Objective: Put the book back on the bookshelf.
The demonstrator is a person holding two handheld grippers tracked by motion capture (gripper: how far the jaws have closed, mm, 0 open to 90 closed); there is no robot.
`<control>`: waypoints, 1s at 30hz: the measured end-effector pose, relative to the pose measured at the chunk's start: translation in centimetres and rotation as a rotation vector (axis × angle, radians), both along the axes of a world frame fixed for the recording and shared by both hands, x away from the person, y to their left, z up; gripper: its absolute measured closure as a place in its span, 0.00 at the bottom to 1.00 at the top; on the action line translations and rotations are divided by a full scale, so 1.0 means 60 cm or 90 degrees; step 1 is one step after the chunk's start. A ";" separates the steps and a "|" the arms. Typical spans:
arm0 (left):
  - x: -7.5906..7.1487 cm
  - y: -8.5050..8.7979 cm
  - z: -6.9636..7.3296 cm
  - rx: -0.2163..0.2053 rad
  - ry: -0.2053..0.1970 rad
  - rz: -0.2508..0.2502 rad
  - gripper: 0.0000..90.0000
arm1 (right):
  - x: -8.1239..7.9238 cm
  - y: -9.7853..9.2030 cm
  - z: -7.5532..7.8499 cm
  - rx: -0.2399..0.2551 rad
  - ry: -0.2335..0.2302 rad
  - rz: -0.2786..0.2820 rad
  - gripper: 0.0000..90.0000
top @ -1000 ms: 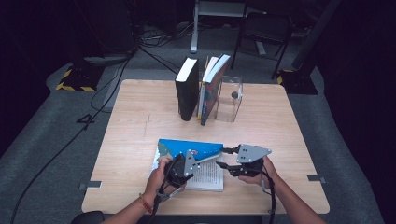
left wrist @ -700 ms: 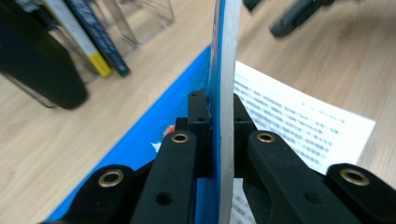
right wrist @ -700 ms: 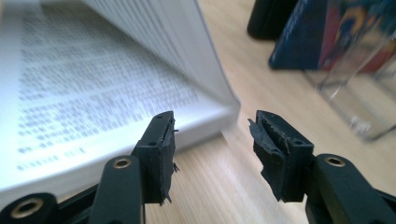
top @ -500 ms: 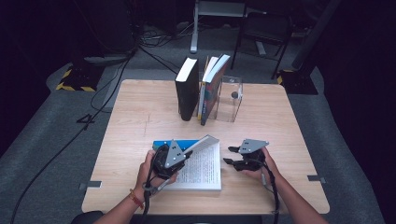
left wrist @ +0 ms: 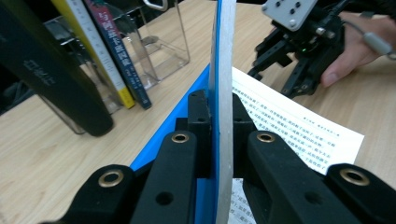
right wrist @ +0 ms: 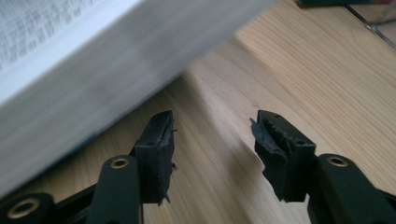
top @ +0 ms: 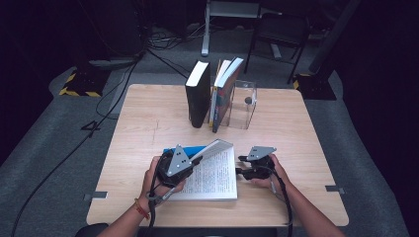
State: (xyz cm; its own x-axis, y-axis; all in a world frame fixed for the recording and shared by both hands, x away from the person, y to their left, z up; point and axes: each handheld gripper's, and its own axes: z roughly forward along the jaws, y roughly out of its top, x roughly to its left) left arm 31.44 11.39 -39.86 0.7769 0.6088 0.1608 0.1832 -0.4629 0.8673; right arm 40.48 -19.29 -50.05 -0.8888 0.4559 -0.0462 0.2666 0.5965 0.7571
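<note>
A book with a blue cover (top: 212,175) lies open at the near middle of the wooden table (top: 148,123), printed pages showing. My left gripper (top: 193,159) is shut on the blue cover and a thin sheaf of pages (left wrist: 219,46), holding them raised off the page block. In the left gripper view the jaws (left wrist: 215,105) clamp the sheaf edge-on. My right gripper (top: 239,165) hovers low just right of the book, jaws pointing at its edge. In the right gripper view it (right wrist: 212,140) stands open with only bare wood between the pads, and the book's page edge (right wrist: 93,60) sits to the upper left.
At the table's far middle a thick black book (top: 197,94) stands upright beside two leaning books (top: 225,89) and a clear plastic bookend (top: 245,103). A chair (top: 276,34) and cables lie beyond the far edge. Bare wood stretches left and right of the open book.
My left gripper has lifted the blue cover and some pages, so the book now lies open. The right gripper has drawn away to the right of the book and sunk toward the table.
</note>
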 end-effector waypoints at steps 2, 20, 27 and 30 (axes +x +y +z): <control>0.002 0.000 -0.002 -0.005 0.006 -0.007 0.94 | -0.005 0.001 0.004 0.020 -0.009 0.018 0.53; 0.008 -0.017 -0.011 0.058 0.152 -0.075 0.91 | -0.026 -0.017 0.049 0.159 -0.029 0.035 0.67; 0.011 -0.015 -0.014 0.034 0.143 -0.107 0.91 | -0.031 -0.018 0.064 0.180 -0.039 0.038 0.73; 0.017 -0.017 -0.014 0.021 0.128 -0.128 0.92 | -0.034 -0.021 0.073 0.175 -0.053 0.037 0.73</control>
